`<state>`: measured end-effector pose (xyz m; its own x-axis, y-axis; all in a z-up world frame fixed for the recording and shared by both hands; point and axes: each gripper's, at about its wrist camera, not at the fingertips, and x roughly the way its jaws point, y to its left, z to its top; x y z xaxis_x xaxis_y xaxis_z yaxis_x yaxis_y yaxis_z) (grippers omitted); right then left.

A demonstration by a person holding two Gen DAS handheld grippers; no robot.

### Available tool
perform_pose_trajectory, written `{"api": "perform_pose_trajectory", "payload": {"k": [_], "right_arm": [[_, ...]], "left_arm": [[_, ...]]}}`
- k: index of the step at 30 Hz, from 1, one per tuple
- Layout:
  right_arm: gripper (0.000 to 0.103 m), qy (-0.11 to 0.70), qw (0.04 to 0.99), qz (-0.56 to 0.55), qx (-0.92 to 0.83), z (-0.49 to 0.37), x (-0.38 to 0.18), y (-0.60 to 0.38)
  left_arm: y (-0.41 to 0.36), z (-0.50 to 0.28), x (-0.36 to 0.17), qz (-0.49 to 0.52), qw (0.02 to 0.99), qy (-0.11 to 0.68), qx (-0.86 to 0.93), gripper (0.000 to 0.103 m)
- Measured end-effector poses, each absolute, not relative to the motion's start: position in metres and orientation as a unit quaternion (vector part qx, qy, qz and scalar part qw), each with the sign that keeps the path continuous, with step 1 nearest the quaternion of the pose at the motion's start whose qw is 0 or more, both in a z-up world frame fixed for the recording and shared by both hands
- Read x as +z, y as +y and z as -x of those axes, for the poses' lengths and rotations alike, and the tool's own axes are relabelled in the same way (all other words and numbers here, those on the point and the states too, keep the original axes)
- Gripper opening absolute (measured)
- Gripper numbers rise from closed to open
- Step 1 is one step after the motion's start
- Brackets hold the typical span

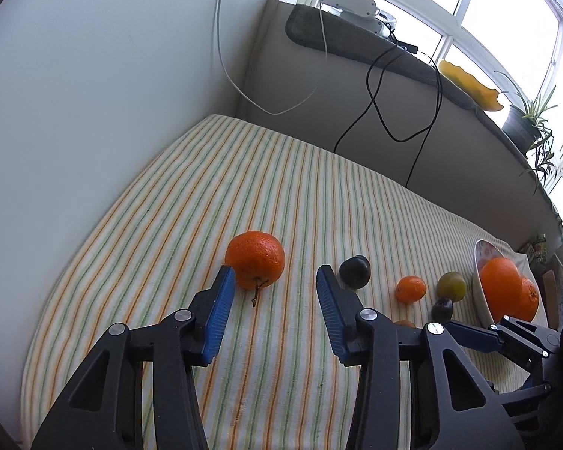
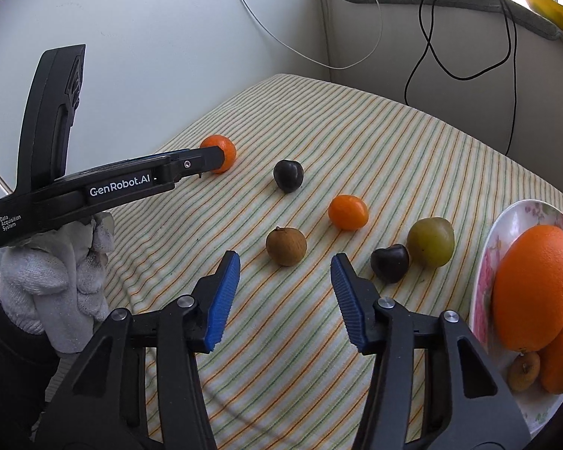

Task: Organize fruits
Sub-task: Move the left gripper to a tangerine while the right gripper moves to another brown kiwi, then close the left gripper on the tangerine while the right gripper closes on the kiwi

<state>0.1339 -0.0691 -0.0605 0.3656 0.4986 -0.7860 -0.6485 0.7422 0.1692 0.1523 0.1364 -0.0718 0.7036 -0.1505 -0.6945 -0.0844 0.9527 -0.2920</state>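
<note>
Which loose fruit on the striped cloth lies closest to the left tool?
The large orange with the stem, beside the left tool's open fingers; the dark plum and the other fruits lie farther right.

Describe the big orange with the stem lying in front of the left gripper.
The large round orange with a dry brown stem has bright, dimpled peel. It rests alone on the striped cloth, stem pointing toward the open left gripper, just beyond its fingertips. Whether the left blue fingertip touches it cannot be told.

Pale plain walls (image 1: 94, 93) meet in a corner; daylight pours through a white-framed window (image 1: 506, 18) above a grey-padded sill (image 1: 356, 45).
</note>
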Motion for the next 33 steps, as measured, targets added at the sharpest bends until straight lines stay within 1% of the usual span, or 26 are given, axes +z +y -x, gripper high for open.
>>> {"api": "perform_pose_trajectory", "payload": {"k": [3,8,12,15,18,21,33], "right_arm": [[0.053,0.447,0.820,0.088,0.348,-0.139,-0.065,-0.063],[0.044,0.457,0.813,0.090,0.349,-0.144,-0.073,-0.055],[0.042,0.461,0.811,0.097,0.347,-0.145,-0.078,-0.048],[0.038,0.464,0.810,0.099,0.346,-0.147,-0.080,-0.044],[0.032,0.466,0.808,0.101,0.345,-0.150,-0.082,-0.044],[0.028,0.465,0.809,0.104,0.344,-0.150,-0.082,-0.044],[0.027,0.453,0.816,0.098,0.345,-0.144,-0.070,-0.050]], "left_arm": [[0.138,-0.158,-0.075,0.150,0.909,0.389,-0.014,0.043],[0.142,-0.162,-0.079,0.150,0.908,0.391,-0.010,0.042],[0.145,-0.165,-0.080,0.146,0.908,0.393,-0.004,0.040],[0.148,-0.168,-0.083,0.152,0.905,0.398,0.001,0.040],[0.146,-0.169,-0.083,0.146,0.906,0.397,0.002,0.036],[0.147,-0.171,-0.082,0.146,0.906,0.397,0.001,0.036],[0.146,-0.164,-0.082,0.144,0.910,0.388,-0.001,0.035]]}}
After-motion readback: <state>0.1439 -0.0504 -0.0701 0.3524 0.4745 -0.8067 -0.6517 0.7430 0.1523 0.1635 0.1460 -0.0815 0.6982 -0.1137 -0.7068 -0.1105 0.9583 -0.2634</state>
